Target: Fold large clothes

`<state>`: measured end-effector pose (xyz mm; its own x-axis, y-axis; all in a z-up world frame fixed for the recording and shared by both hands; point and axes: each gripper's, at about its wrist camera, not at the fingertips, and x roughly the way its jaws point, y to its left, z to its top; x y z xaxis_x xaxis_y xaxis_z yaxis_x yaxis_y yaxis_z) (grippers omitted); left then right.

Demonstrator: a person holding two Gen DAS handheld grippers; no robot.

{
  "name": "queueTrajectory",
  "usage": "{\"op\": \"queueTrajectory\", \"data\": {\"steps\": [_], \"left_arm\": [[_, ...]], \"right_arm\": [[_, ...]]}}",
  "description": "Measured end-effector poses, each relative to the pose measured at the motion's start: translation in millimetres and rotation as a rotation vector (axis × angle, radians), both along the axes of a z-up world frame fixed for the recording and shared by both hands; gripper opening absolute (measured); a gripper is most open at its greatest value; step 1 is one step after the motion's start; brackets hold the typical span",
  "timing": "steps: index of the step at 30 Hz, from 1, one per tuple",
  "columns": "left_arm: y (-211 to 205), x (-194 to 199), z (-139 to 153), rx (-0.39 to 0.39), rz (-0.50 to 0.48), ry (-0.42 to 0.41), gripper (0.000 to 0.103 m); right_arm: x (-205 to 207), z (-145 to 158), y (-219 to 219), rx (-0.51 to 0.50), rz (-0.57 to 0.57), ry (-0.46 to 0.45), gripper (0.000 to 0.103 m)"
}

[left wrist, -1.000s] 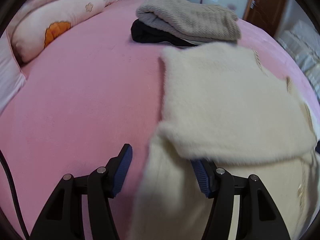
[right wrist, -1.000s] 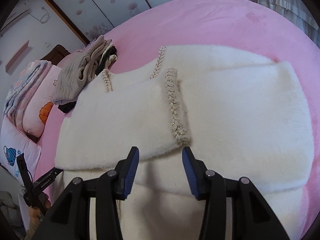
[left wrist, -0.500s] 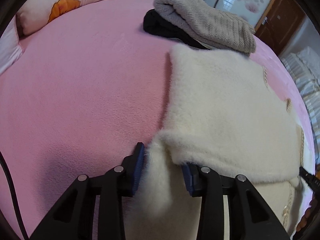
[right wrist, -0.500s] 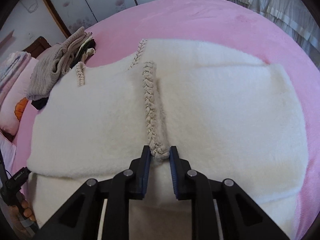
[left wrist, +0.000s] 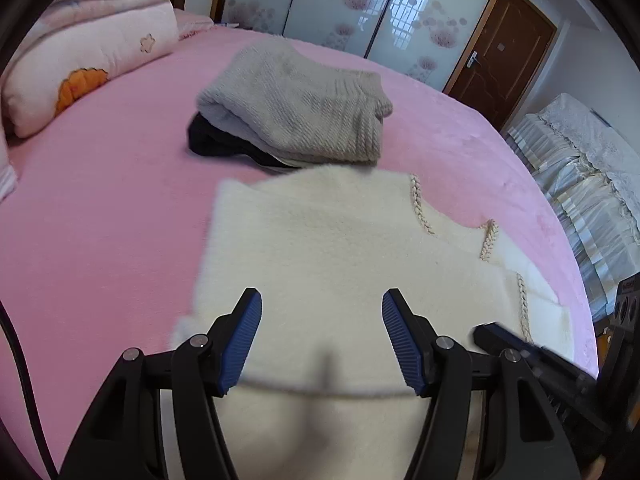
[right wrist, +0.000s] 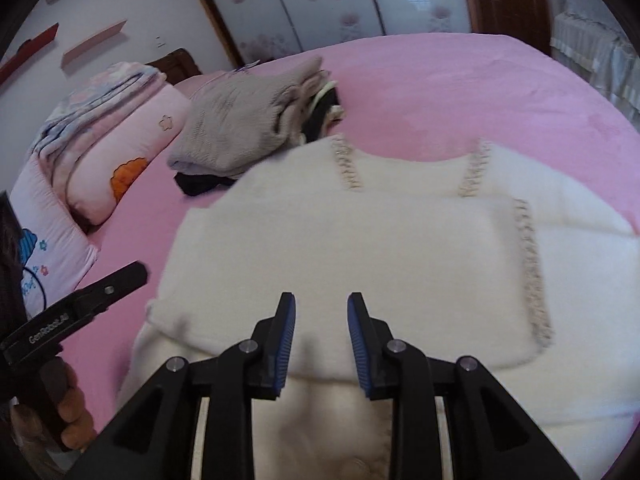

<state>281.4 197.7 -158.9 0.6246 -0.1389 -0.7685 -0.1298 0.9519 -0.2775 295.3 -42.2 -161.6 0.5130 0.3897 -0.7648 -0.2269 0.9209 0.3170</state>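
Both of your hand-held grippers have let go: the left hand-held gripper (left wrist: 322, 338) is opening and empty, the right hand-held gripper (right wrist: 321, 338) opening narrowly. The cream sweater (right wrist: 360, 248) now lies folded on the pink bed (left wrist: 100, 208), ready for its next fold.

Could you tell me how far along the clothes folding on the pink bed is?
Done: a grey sweater lies folded on a dark garment as a pile. In hand: the cream sweater has one fold laid over itself; the left gripper and right gripper hover above it, jaws opening, gripping nothing. Left: probably another fold, then onto the pile.
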Motion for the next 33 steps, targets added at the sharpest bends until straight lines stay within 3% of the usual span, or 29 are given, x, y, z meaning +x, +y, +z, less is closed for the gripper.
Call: {"op": "queueTrajectory", "data": {"steps": [2, 4, 5, 7, 9, 11, 12, 14, 15, 18, 24, 29, 33], "left_arm": [[-4, 14, -21, 0.001, 0.001, 0.048, 0.061], [-1, 22, -46, 0.038, 0.028, 0.116, 0.061], [3, 23, -54, 0.059, 0.038, 0.132, 0.058], [14, 16, -62, 0.079, 0.045, 0.120, 0.054], [25, 10, -61, 0.071, 0.034, 0.099, 0.052], [35, 6, -61, 0.074, 0.033, 0.096, 0.049], [38, 4, -61, 0.072, 0.034, 0.091, 0.049], [40, 5, -64, 0.083, 0.032, 0.095, 0.049], [38, 5, -65, 0.093, 0.033, 0.098, 0.049], [31, 6, -64, 0.144, 0.040, 0.104, 0.049], [24, 9, -61, 0.172, 0.028, 0.118, 0.059], [14, 9, -54, 0.165, -0.010, 0.133, 0.086], [2, 1, -35, 0.163, -0.035, 0.113, 0.087]], "right_arm": [[11, -14, 13, -0.001, 0.019, 0.018, 0.027], [20, -29, 13, -0.079, 0.001, 0.023, 0.027], [21, -34, 5, -0.102, -0.008, 0.016, 0.021], [17, -38, -23, -0.139, -0.042, 0.005, 0.002], [12, -36, -55, -0.159, -0.088, -0.007, 0.000], [5, -35, -89, -0.292, -0.211, -0.016, 0.000], [3, -37, -107, -0.299, -0.250, -0.010, 0.000], [0, -41, -137, -0.151, -0.247, 0.028, 0.000], [-1, -40, -141, -0.131, -0.250, 0.033, 0.000], [-1, -38, -123, -0.236, -0.244, 0.013, 0.000], [3, -41, -113, -0.248, -0.265, 0.015, 0.004], [-3, -36, -123, -0.196, -0.281, 0.051, 0.004], [-9, -25, -127, -0.145, -0.295, 0.082, 0.004]]}}
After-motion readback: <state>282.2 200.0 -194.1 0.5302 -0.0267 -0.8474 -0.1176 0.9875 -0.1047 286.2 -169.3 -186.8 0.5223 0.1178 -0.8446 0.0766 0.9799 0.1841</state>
